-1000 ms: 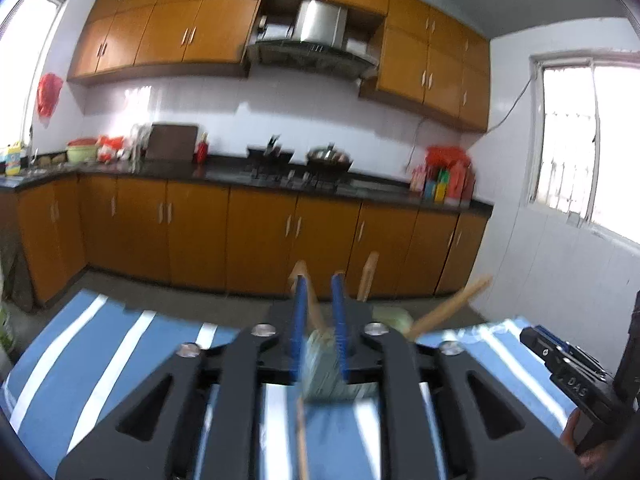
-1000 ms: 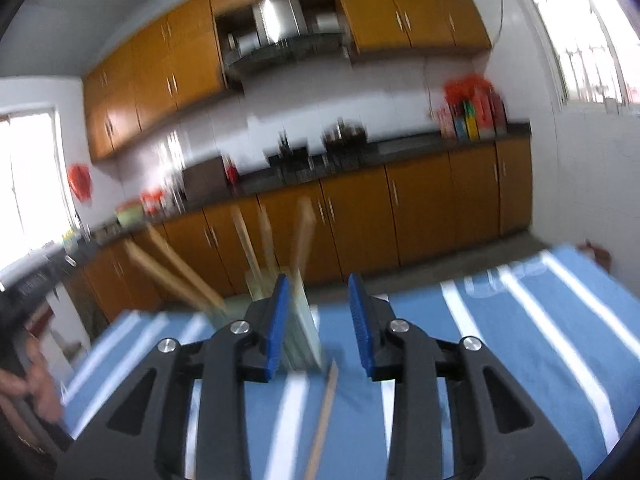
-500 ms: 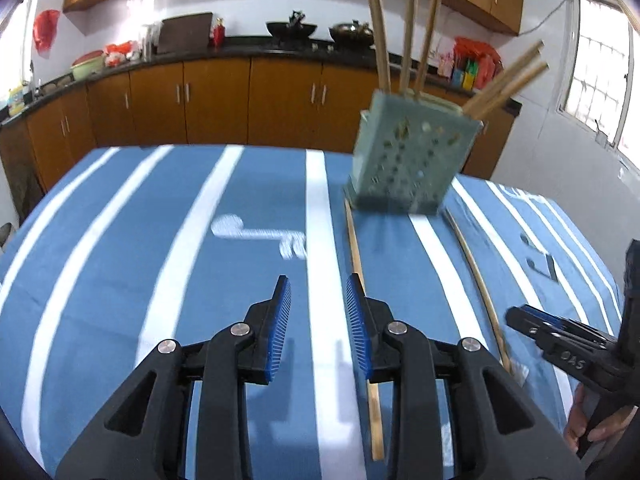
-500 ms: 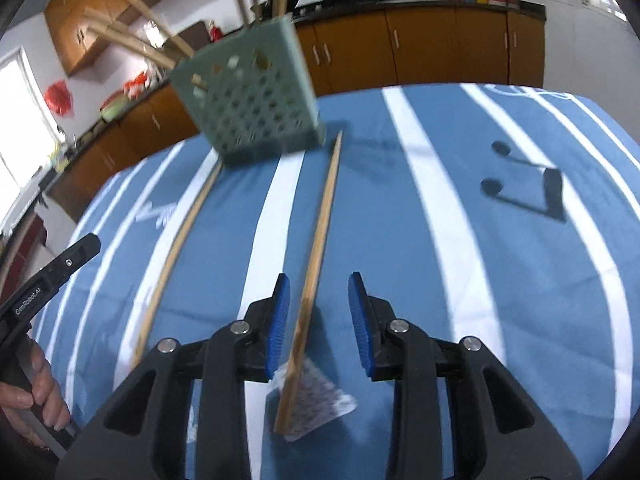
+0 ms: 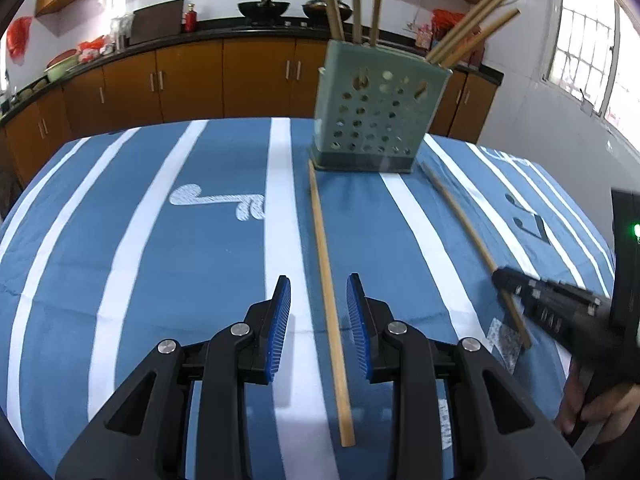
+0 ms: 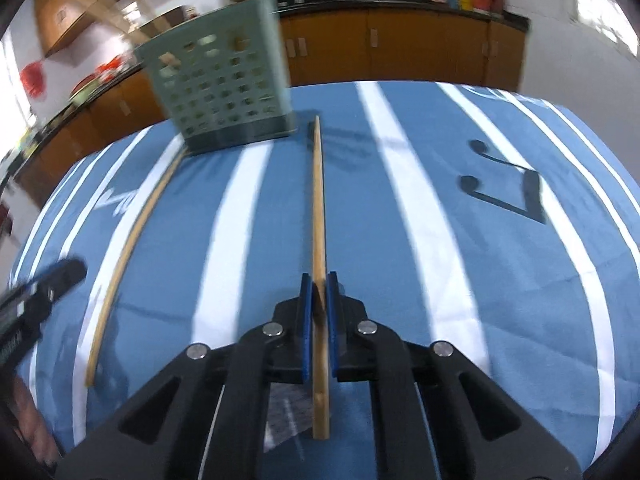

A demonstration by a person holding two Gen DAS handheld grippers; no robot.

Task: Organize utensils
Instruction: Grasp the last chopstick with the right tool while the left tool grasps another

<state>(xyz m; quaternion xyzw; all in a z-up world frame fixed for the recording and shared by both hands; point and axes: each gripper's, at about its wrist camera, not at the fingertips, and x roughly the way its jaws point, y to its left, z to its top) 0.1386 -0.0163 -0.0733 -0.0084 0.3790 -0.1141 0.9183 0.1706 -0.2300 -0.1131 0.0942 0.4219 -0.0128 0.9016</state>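
Both tongs are low over the surface, which is covered by a blue cloth with white stripes [image 5: 132,248].

Right tongs [image 6: 318,280]: blue pads pressed together on a long, thin wooden chopstick [image 6: 318,208], pinched close to its near end. The short tail behind the pads lies over a small patterned paper scrap [image 6: 286,416]. The far tip lies just beside the base of the pale green perforated plastic utensil holder [image 6: 224,92], which stands toward the far edge of the surface and already has several wooden sticks leaning in it.

Left tongs [image 5: 319,300]: pads spread, straddling a second long wooden chopstick [image 5: 326,264] without touching it. That stick also runs from near the front edge up to the holder's base.

Judgement: right side has its grip and lift comes next; left side has yet to close.

Risks as I see them:
- Right grip sits far from the stick's middle. On lifting, the long free end may droop or swing in the pads, and I could miss the holder's mouth.
- That far tip is so near the holder's foot that a careless raise could nudge or tip the holder, spilling the sticks inside.
- The left stick lies off-centre between the pads, nearer the right one; closing as is may roll it on the cloth rather than trap it.
- The two tongs are near each other by the front edge; lifting both at once risks a knock.
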